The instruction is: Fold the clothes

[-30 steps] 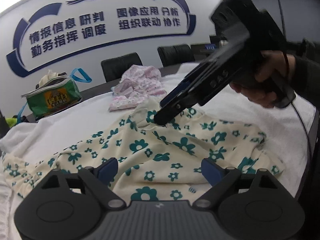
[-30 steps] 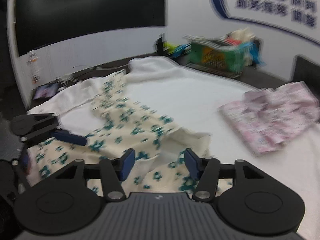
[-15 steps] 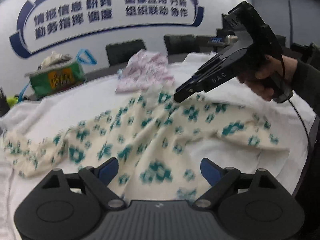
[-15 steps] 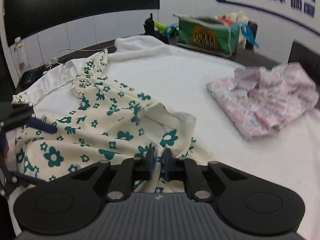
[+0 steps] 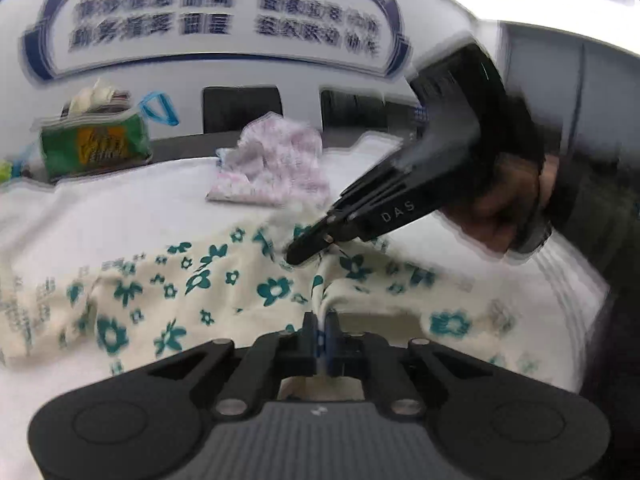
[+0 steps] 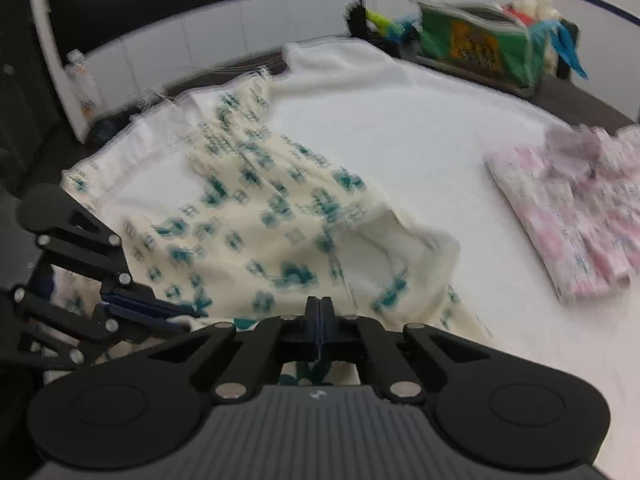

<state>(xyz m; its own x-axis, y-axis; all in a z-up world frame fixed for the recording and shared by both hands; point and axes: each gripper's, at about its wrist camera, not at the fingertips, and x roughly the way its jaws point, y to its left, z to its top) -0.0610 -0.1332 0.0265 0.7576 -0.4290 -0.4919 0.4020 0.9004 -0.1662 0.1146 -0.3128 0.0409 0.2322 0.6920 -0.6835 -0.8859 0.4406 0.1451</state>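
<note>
Bare white worktop [image 6: 400, 128] lies open between the floral garment [image 6: 256, 216], pink clothes [image 6: 580, 216] and green bag [image 6: 476, 44].

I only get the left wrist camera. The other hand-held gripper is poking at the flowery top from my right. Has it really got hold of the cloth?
Observer: Yes. In its own camera the right hand-held gripper has its fingers shut together, with the floral garment caught between them.
Operator: Is there anything beyond the garment's far end that I can't see?
Observer: A clear plastic bottle stands by the white wall panel.
Operator: Can you see inside the garment?
Observer: Yes. An opening gapes just ahead of that gripper, and the inside is plain and unprinted.
</note>
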